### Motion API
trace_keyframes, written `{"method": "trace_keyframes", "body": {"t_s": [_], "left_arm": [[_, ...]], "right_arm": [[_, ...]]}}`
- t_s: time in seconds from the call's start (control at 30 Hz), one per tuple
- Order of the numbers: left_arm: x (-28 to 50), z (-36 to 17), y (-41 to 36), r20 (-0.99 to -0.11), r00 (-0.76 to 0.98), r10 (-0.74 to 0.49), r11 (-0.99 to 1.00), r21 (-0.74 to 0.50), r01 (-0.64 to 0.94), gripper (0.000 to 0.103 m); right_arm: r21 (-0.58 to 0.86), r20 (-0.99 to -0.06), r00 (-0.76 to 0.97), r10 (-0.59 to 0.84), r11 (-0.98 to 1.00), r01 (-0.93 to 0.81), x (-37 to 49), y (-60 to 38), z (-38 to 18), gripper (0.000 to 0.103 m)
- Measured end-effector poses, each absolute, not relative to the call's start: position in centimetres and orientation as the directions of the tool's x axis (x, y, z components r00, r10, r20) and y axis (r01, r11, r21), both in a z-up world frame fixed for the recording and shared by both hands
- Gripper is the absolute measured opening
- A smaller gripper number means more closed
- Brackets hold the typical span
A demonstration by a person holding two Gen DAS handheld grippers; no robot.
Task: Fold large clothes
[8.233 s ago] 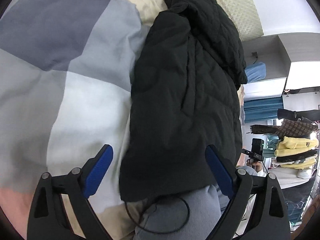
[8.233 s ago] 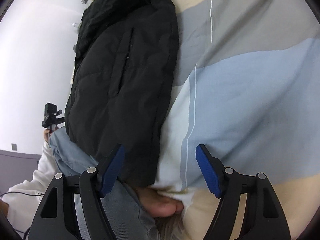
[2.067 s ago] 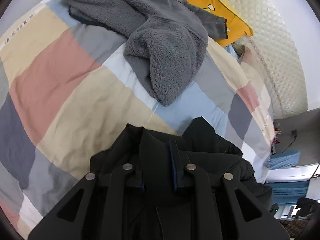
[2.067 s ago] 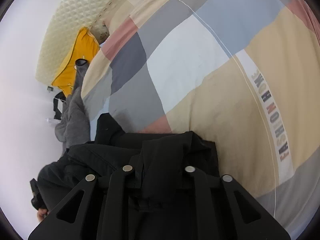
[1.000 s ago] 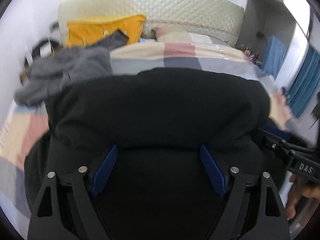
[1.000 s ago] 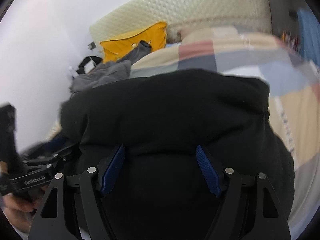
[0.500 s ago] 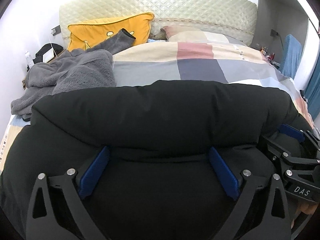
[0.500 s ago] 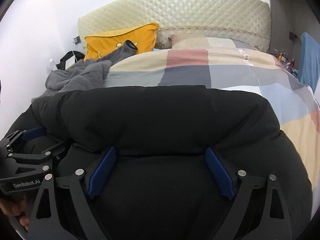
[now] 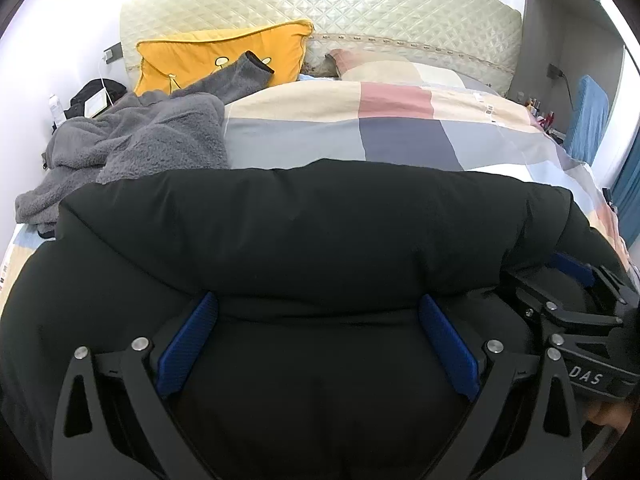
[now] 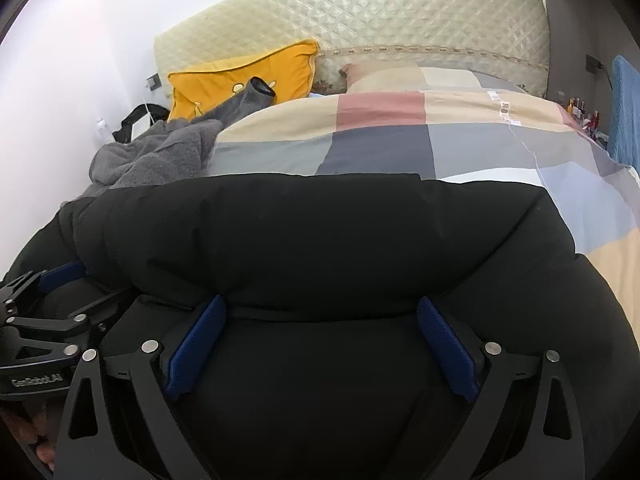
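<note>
A black puffer jacket (image 9: pixel 312 232) lies folded on the bed and fills the lower half of both views (image 10: pixel 320 232). My left gripper (image 9: pixel 317 301) is open, its blue pads (image 9: pixel 188 344) set wide apart over the jacket's near layer, right at the folded-over bulge, pinching nothing. My right gripper (image 10: pixel 321 303) sits the same way beside it. Its jaws are opening, with jacket fabric lying loose between the pads (image 10: pixel 448 352). Each gripper shows at the edge of the other's view: the right gripper (image 9: pixel 568 320), the left gripper (image 10: pixel 48 312).
A checked duvet (image 9: pixel 400 132) covers the bed beyond the jacket. A grey fleece garment (image 9: pixel 132 148) lies at the far left, its sleeve over a yellow pillow (image 9: pixel 216 56). A quilted headboard (image 9: pixel 360 12) stands behind. A blue cloth (image 9: pixel 588 120) hangs at the right.
Both grippers, earlier shut on the jacket, have let go and spread wide. Both have sunk towards the folded jacket, and the blur of the swing has gone.
</note>
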State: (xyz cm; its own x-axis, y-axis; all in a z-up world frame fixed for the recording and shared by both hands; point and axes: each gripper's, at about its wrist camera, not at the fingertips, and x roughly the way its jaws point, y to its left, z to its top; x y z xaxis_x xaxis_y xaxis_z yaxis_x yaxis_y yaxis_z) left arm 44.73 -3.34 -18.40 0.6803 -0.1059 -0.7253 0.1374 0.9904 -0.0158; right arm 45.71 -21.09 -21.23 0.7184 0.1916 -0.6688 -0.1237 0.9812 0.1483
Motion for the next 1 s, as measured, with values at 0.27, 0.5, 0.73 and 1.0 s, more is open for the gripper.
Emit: {"method": "trace_keyframes", "body": {"t_s": [0.27, 0.5, 0.73, 1.0], "left_arm": [[41.8, -17.1, -2.2, -0.706, 0.694, -0.140, 0.986, -0.035, 0.164, 0.100], [39.2, -14.1, 1.5, -0.628, 0.775, -0.068, 0.996, -0.004, 0.085, 0.100], [40.4, -16.2, 5.7, -0.633, 0.774, 0.031, 0.999, 0.034, -0.012, 0.101], [41.0, -19.1, 6.3, -0.646, 0.763, -0.009, 1.000, -0.014, 0.000, 0.102]], "right_arm": [[0.127, -0.668, 0.714, 0.209, 0.978, -0.168, 43.1, -21.4, -19.8, 0.096], [0.089, -0.625, 0.756, 0.195, 0.980, -0.179, 39.9, -23.0, -17.7, 0.096], [0.130, -0.623, 0.765, 0.164, 0.986, -0.106, 40.4, -26.2, -18.5, 0.096], [0.179, -0.631, 0.742, 0.226, 0.973, -0.144, 41.3, -27.4, -20.5, 0.098]]}}
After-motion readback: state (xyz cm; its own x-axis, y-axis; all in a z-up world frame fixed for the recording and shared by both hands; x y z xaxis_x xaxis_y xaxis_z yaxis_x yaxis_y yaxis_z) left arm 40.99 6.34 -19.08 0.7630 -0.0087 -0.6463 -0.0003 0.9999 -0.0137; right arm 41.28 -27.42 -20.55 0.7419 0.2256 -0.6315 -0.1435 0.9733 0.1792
